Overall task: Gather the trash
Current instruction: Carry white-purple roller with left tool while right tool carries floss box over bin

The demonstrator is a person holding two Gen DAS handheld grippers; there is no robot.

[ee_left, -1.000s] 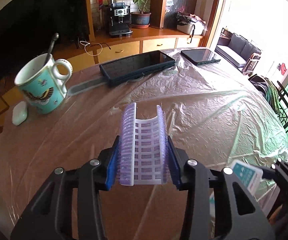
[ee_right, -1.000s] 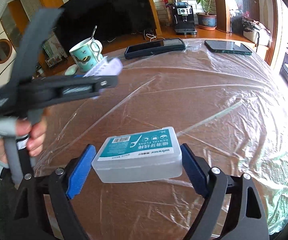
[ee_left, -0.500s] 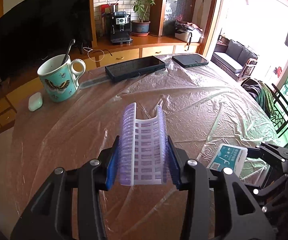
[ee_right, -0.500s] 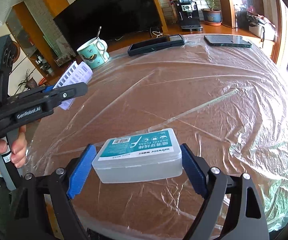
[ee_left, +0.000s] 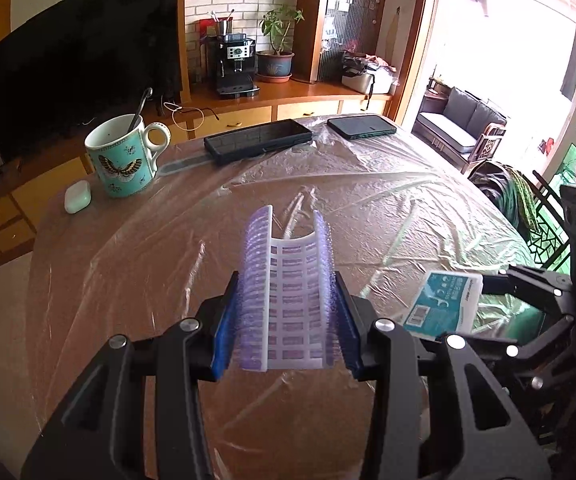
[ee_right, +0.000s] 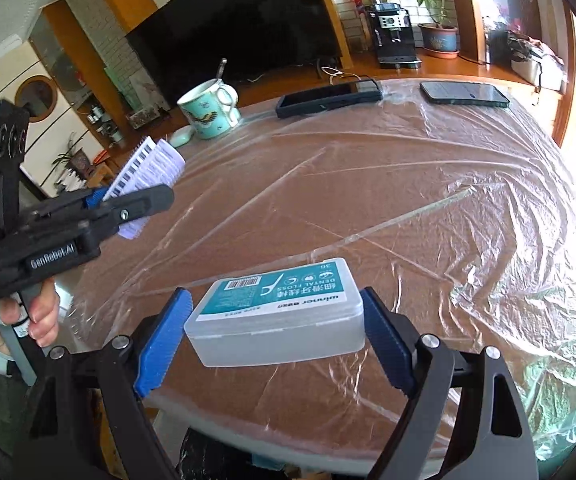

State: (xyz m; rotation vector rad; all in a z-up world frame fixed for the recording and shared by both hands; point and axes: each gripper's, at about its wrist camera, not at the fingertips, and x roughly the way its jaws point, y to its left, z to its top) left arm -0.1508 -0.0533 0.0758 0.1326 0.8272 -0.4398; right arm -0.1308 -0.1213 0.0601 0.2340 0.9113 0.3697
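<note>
Only your right wrist view shows your left hand (ee_right: 42, 316). Your left gripper (ee_left: 284, 312) pinches a curled purple-and-white blister sheet (ee_left: 286, 296); your right gripper (ee_right: 274, 334) clamps a translucent teal-labelled dental floss box (ee_right: 276, 312) above the table's near edge (ee_right: 288, 432).

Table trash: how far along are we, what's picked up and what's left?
Both pickups look done. The left gripper is shut on the purple-and-white plastic strip, and the right gripper clamps the dental floss box, both lifted off the table. No bin is in view, so dropping them off remains. The mug and phones stay.
</note>
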